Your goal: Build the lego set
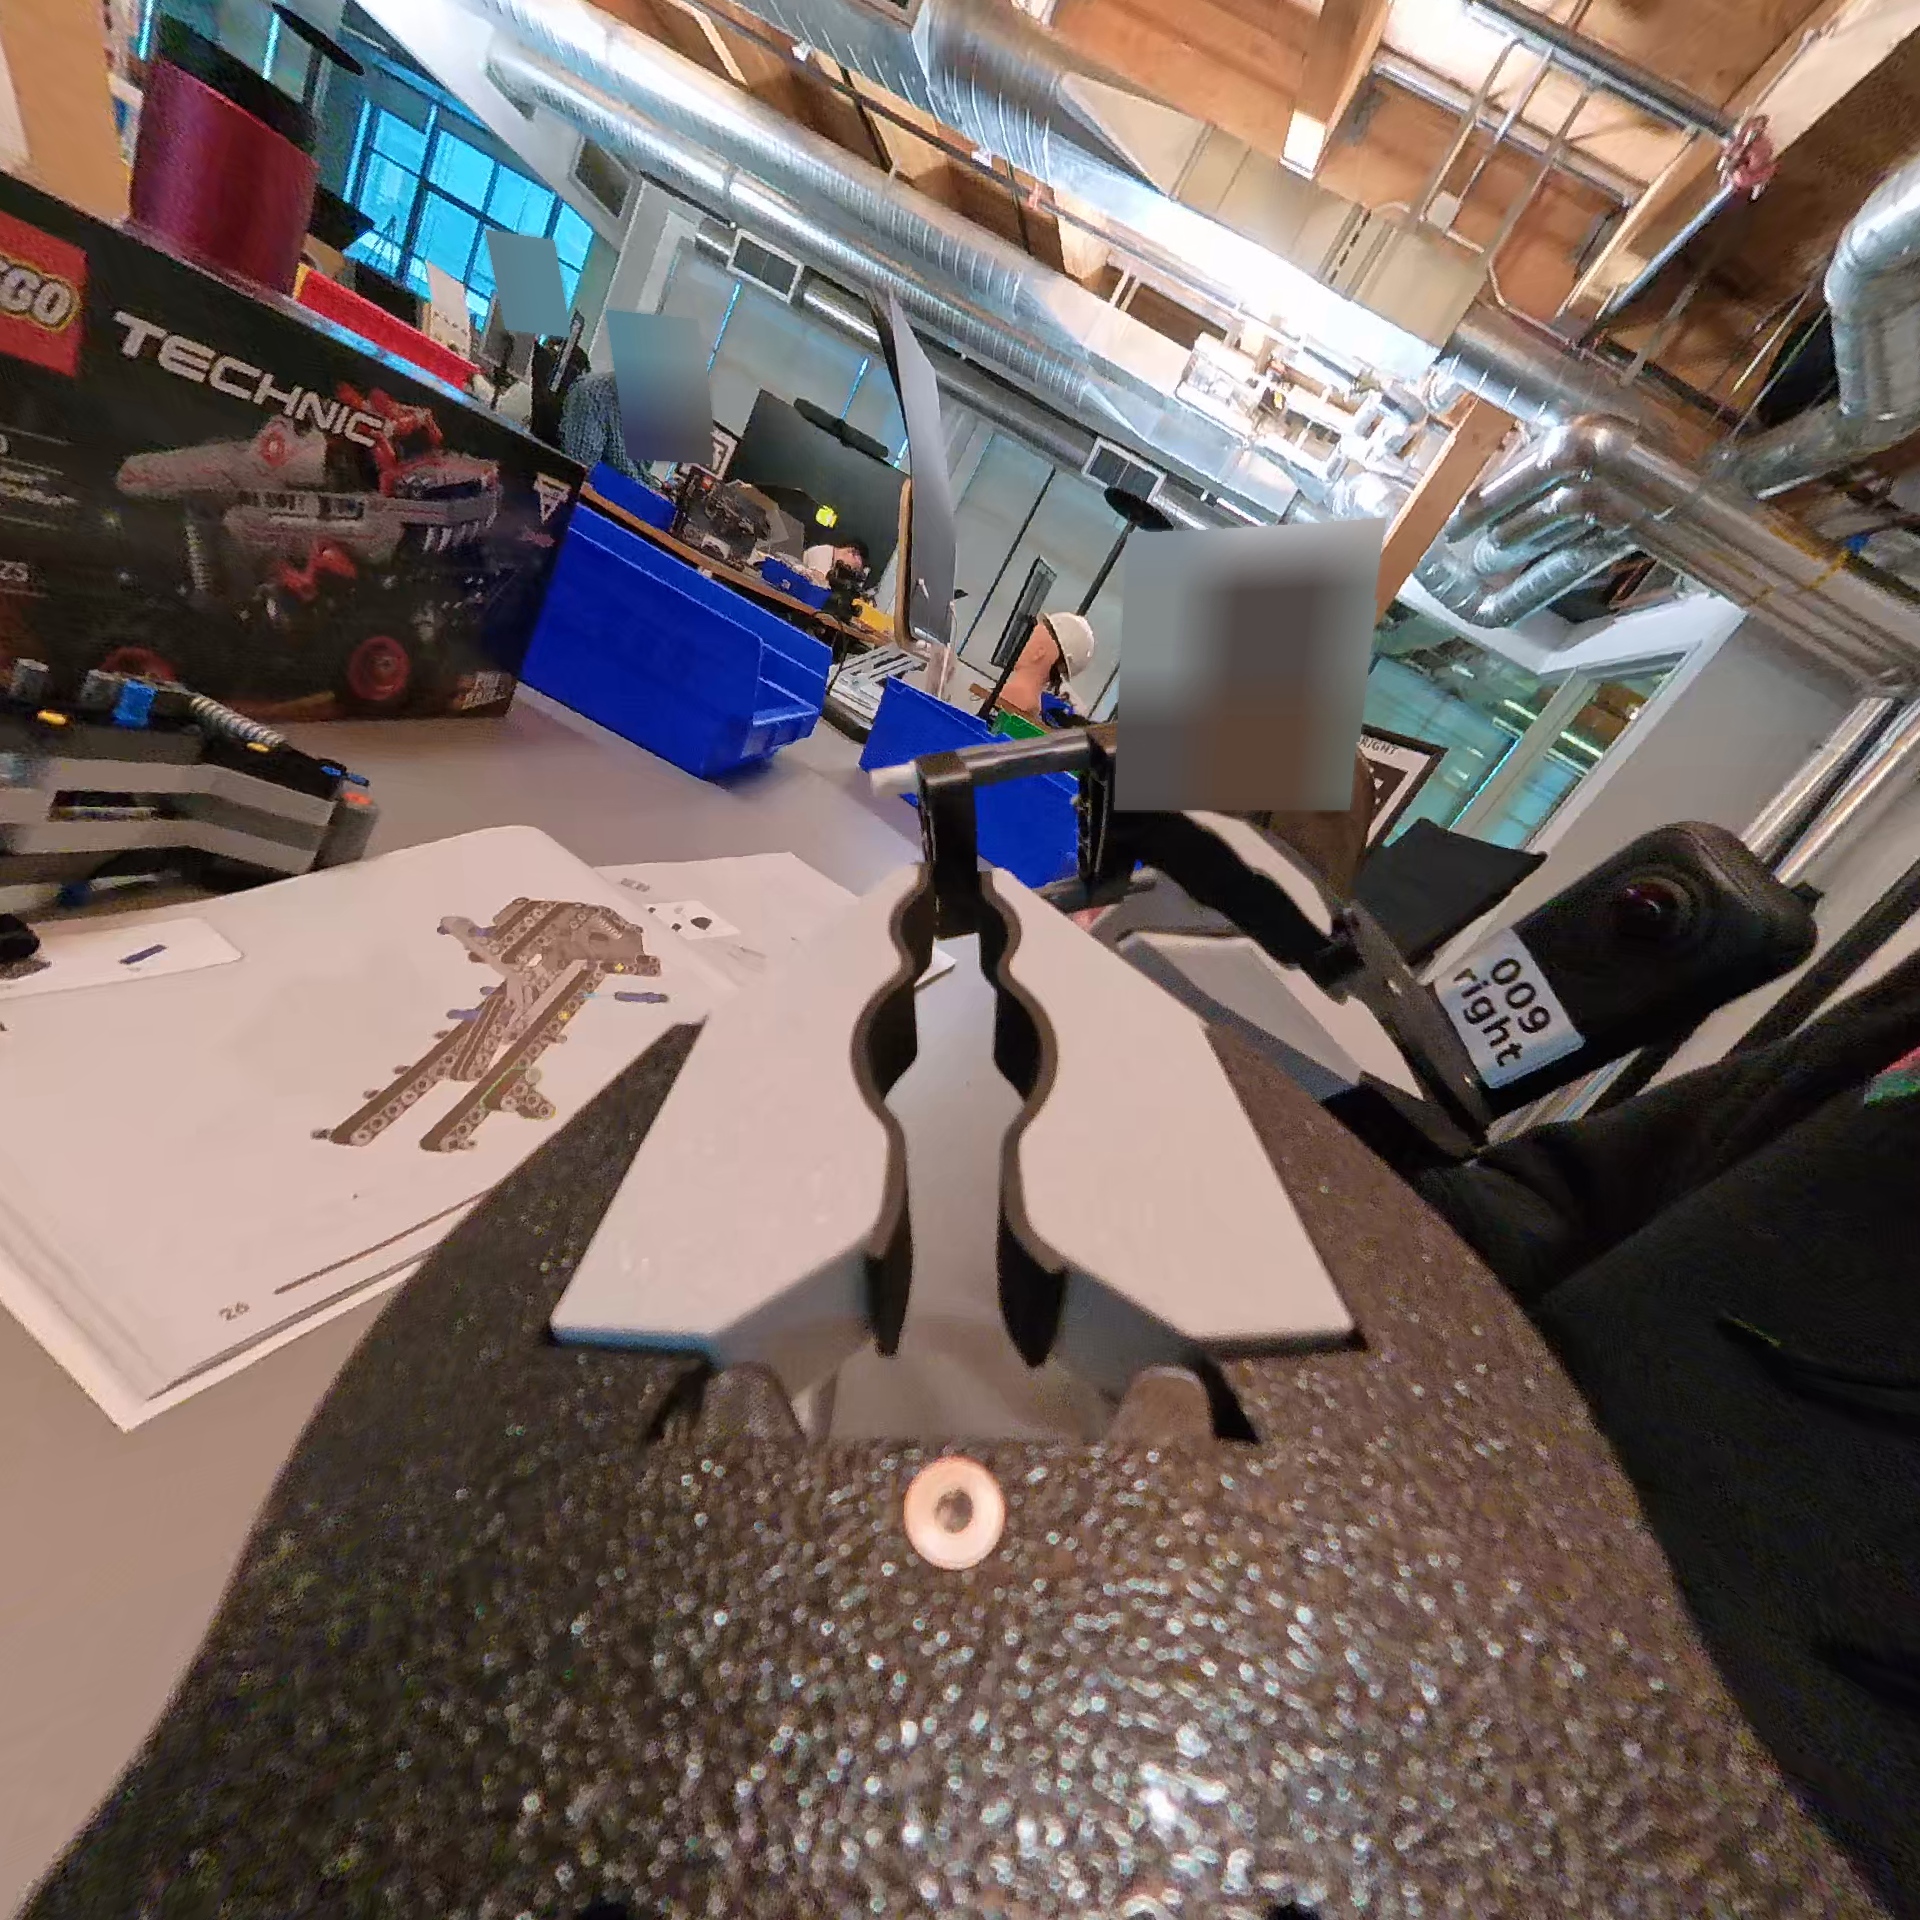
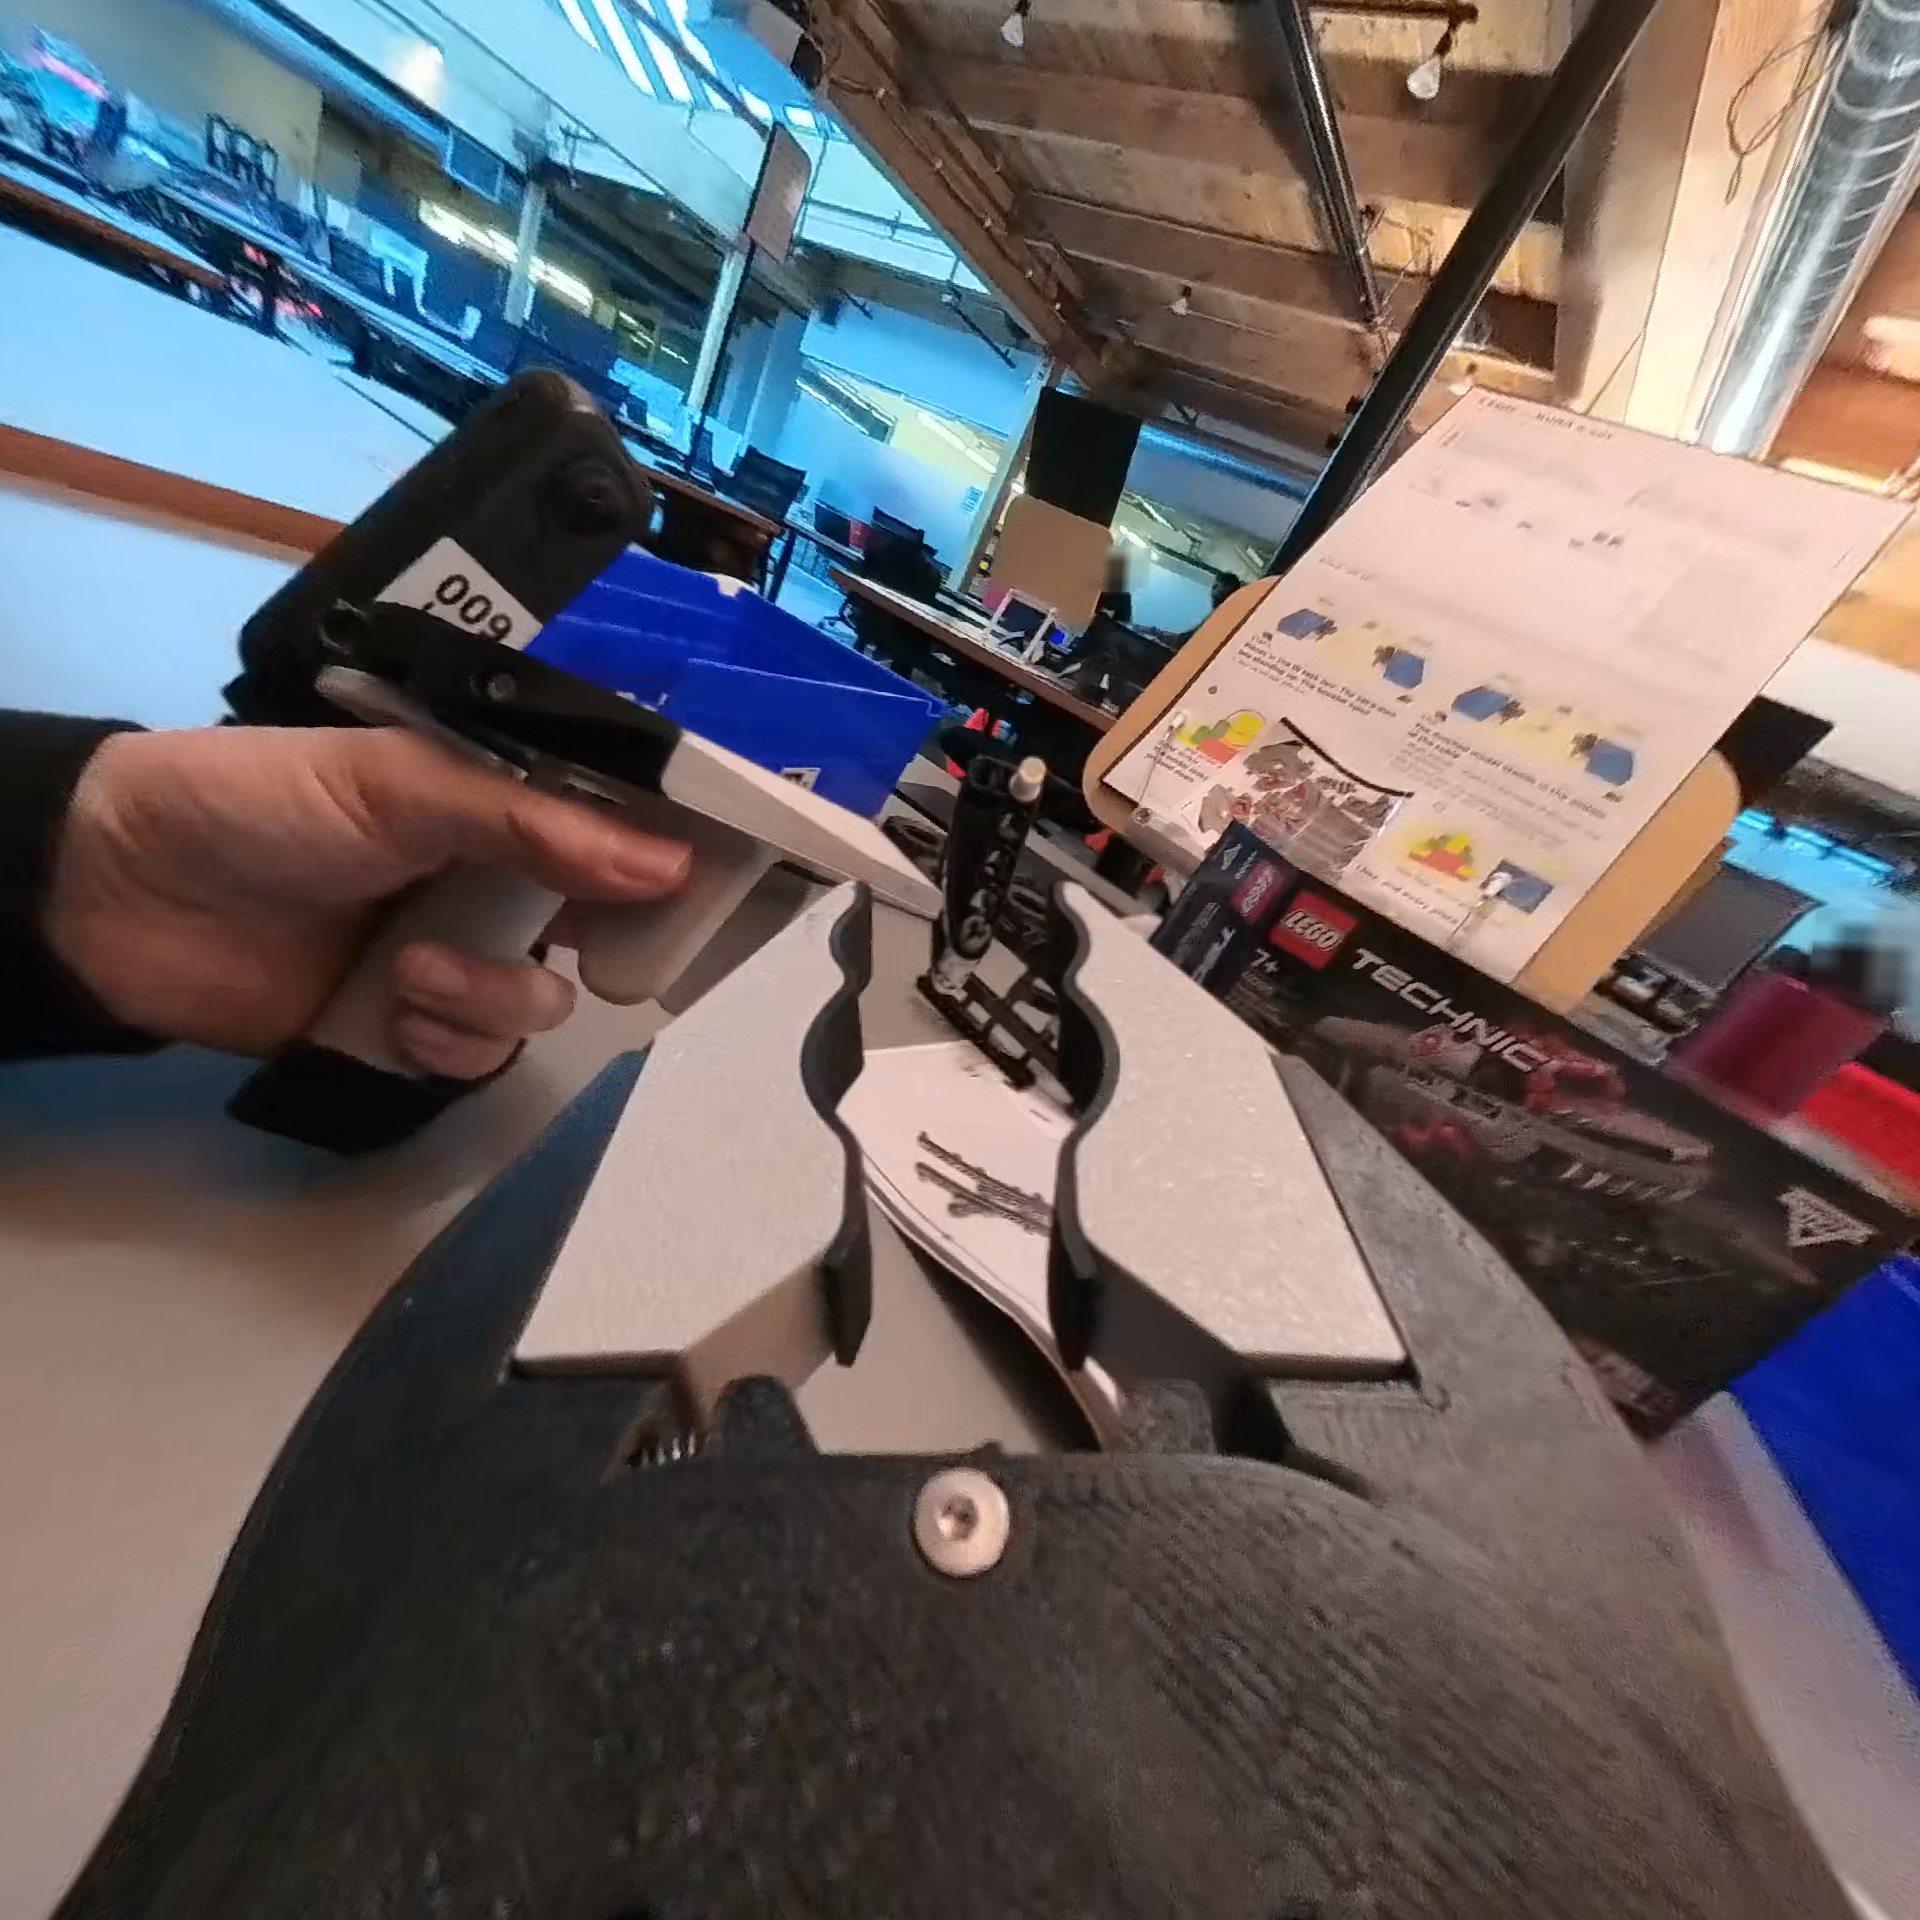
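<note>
My left gripper [image 1: 951,894] is shut on a small black Lego assembly [image 1: 948,821] and holds it above the table. A light grey axle [image 1: 997,762] runs across the assembly's top to a second black beam [image 1: 1091,821]. In the right wrist view a hand holds the left gripper [image 2: 914,891], whose tips meet the same assembly [image 2: 977,883]. My right gripper [image 2: 961,914] is open, and the assembly stands between its fingers with a gap on the left side. The right gripper's camera body [image 1: 1662,925] shows at the right of the left wrist view.
An open instruction booklet [image 1: 343,1039] lies on the grey table under the grippers. A partly built grey and black model [image 1: 156,790] sits at the far left. The black set box [image 1: 260,499] and blue bins [image 1: 665,644] stand behind. A picture board [image 2: 1507,665] leans behind the box. Left and right tips are no more than a few centimetres apart.
</note>
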The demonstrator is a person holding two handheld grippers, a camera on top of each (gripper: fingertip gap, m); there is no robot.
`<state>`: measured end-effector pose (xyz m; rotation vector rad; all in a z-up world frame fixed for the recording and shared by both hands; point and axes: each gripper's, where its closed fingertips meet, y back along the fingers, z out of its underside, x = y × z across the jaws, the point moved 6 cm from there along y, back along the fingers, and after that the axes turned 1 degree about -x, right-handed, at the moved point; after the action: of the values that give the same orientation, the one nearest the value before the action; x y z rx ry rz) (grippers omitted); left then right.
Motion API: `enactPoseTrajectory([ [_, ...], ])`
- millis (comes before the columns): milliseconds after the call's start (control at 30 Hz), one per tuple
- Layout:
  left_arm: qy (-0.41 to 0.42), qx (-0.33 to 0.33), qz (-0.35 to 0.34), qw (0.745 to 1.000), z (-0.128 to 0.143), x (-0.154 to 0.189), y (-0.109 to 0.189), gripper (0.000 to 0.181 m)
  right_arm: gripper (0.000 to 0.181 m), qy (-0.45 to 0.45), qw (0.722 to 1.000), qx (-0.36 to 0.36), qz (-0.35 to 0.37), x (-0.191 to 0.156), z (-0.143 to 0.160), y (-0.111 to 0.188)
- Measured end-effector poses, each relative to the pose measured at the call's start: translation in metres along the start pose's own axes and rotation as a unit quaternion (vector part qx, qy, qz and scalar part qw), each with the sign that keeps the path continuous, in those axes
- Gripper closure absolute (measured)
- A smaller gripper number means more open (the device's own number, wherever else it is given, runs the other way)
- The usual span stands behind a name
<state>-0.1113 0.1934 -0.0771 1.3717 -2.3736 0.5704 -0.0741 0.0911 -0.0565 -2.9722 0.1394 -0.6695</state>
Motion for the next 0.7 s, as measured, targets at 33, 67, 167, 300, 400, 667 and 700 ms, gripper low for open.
enactPoseTrajectory([
  [33, -0.008, 0.001, -0.003, 1.0, -0.0001, 0.0005, -0.0001, 0.176, 0.155, -0.008, 1.0, 0.001, -0.001, -0.0008, 0.0022, 0.0001],
  [67, -0.015, 0.0, -0.008, 1.0, 0.0004, 0.0004, -0.0004, 0.176, 0.16, -0.01, 1.0, 0.001, 0.005, -0.0005, 0.0044, 0.0004],
  [167, -0.02, -0.006, -0.006, 1.0, 0.0027, 0.0011, -0.0023, 0.176, 0.171, 0.011, 1.0, 0.019, 0.021, 0.0021, 0.004, 0.0031],
  [300, -0.017, -0.006, -0.008, 1.0, 0.0046, 0.0001, -0.0031, 0.176, 0.172, 0.028, 0.999, 0.02, 0.023, 0.0022, 0.0053, 0.0032],
  [400, -0.006, -0.006, -0.007, 1.0, 0.005, -0.0008, -0.0027, 0.176, 0.172, 0.043, 0.999, 0.016, 0.019, 0.0013, 0.0062, 0.0025],
  [667, -0.014, -0.013, -0.02, 1.0, 0.0038, -0.0034, -0.0009, 0.175, 0.172, 0.097, 0.995, 0.002, 0.014, 0.0008, 0.0086, 0.0003],
  [700, -0.024, -0.016, -0.028, 0.999, 0.0031, -0.0037, -0.0001, 0.175, 0.172, 0.108, 0.994, -0.004, 0.016, 0.0014, 0.0097, 0.0002],
])
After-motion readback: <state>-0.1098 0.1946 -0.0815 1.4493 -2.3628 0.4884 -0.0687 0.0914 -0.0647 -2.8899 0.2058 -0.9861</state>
